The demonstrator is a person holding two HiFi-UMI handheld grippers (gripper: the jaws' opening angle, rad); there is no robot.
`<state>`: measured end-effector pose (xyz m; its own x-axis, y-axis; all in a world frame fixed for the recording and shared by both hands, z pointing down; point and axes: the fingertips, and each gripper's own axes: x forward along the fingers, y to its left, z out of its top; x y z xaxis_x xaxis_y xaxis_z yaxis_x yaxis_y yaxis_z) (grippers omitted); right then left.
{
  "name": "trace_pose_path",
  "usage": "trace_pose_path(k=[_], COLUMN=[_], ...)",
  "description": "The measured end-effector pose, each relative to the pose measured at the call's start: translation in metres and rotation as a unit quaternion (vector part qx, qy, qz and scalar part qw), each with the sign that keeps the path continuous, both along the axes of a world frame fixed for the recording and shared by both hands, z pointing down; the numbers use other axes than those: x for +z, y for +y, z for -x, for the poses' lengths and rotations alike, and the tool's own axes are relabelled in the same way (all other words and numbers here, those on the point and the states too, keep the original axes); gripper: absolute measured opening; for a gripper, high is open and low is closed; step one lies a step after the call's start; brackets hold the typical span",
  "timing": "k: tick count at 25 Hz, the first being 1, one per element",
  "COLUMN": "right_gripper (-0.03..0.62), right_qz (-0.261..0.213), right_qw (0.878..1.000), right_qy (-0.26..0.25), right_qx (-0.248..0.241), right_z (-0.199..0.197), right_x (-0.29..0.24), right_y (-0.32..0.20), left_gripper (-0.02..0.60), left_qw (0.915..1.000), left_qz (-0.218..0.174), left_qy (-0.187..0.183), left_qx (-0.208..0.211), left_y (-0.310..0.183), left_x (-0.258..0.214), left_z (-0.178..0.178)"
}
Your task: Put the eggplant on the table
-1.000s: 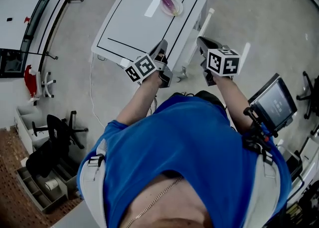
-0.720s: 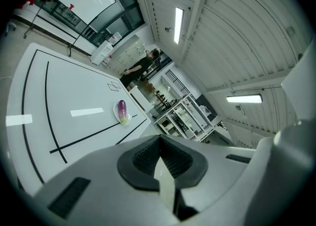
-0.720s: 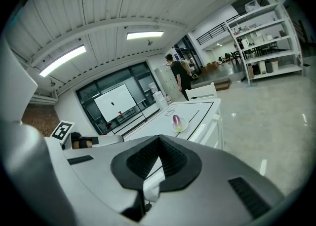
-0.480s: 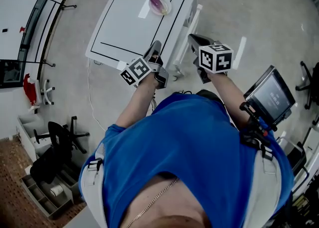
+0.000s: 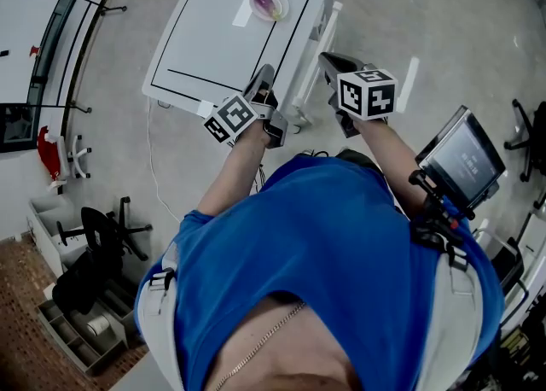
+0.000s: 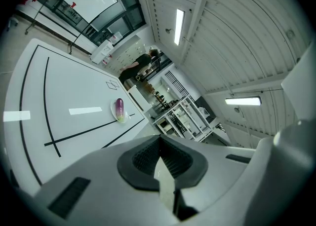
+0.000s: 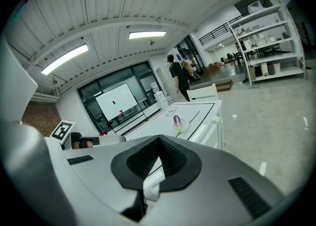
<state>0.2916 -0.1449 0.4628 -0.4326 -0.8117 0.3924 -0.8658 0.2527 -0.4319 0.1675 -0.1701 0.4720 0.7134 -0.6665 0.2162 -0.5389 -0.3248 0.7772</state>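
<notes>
The eggplant was found lying on a small plate toward the far end of the white table, just beside a black line marked on the top. It was purple along most of its length and paler at one end. In the left gripper view the eggplant and plate were seen well ahead of the jaws. In the right gripper view they were seen ahead and slightly to the right.

The left gripper was held over the near corner of the table. Its jaws were observed pressed together, with nothing gripped between them. The right gripper was held off the table's right-hand side, above the floor. Its jaws were likewise closed together and nothing was held. Both grippers were well apart from the eggplant.

The person was noted standing at the near end of the table in a blue shirt. A monitor was recorded at the person's right and an office chair at the left. Other persons were visible in the background.
</notes>
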Motion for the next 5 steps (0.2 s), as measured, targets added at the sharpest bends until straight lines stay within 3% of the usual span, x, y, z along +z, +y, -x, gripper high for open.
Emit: trace_pose_path(k=[5], right_gripper=[0.002], right_qz=[-0.001], right_qw=[1.0], right_qy=[0.001], right_qx=[0.0], right_z=[-0.0013], right_x=[-0.001], right_y=[-0.0004], left_gripper=[0.008], left_qw=[1.0], left_qz=[-0.001], left_qy=[0.005], left_qx=[0.0], left_y=[0.0002], left_x=[-0.003], left_z=[-0.0017])
